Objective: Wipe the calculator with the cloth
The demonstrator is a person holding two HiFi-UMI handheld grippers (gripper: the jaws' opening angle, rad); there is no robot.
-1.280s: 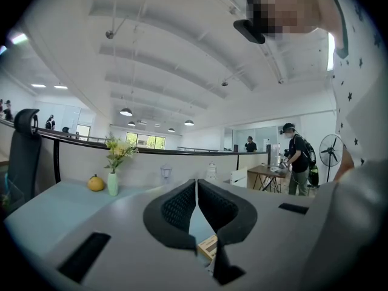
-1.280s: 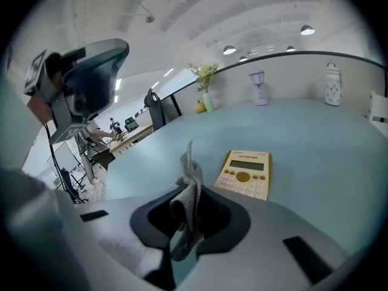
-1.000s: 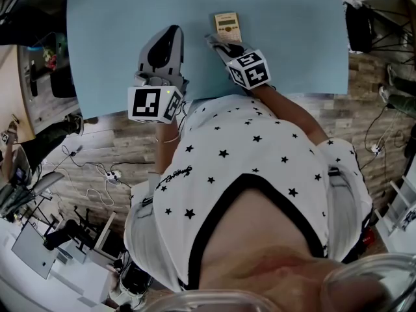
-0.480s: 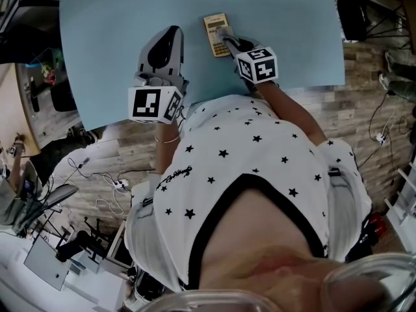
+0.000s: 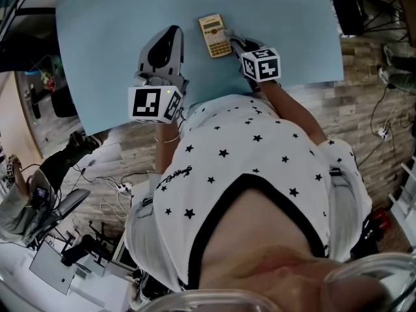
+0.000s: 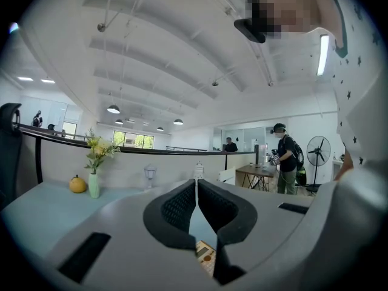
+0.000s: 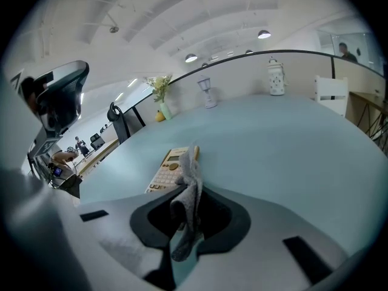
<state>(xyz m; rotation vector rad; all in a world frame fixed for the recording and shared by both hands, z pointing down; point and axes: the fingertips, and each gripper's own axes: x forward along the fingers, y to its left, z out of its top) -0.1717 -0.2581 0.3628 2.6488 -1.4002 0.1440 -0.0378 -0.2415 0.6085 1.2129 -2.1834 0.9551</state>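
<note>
Calculator (image 5: 214, 36) has slid left across the blue table (image 5: 292, 38) over the last second and turned a little. The right gripper (image 5: 235, 44), whose tip was over the keys half a second ago, now sits just off the calculator's right edge.

Left gripper (image 5: 172, 30): parked on the table, left of the calculator, near it but apart. In the left gripper view (image 6: 196, 183) the jaws are clenched pad to pad with nothing between them. A corner of the calculator (image 6: 206, 256) shows through the gap low down.

Calculator: lies flat between the two grippers, towards the near half of the table. Its long axis runs near to far, with the display end far and leaning slightly left.

Right gripper: in the right gripper view (image 7: 185, 193) the jaws are clamped on a grey cloth (image 7: 191, 174), which stands up between the pads with a tail hanging below. The calculator (image 7: 173, 168) lies ahead and to the left of the jaws. The cloth's top edge overlaps the calculator's right side in this view; I cannot tell whether they are in contact.

Judgement: the right gripper is the nearer and the one carrying the cloth. The next stroke calls for a short move left and slightly far to bring the cloth back over the keys. With nothing holding the calculator, it may slide again.
</note>
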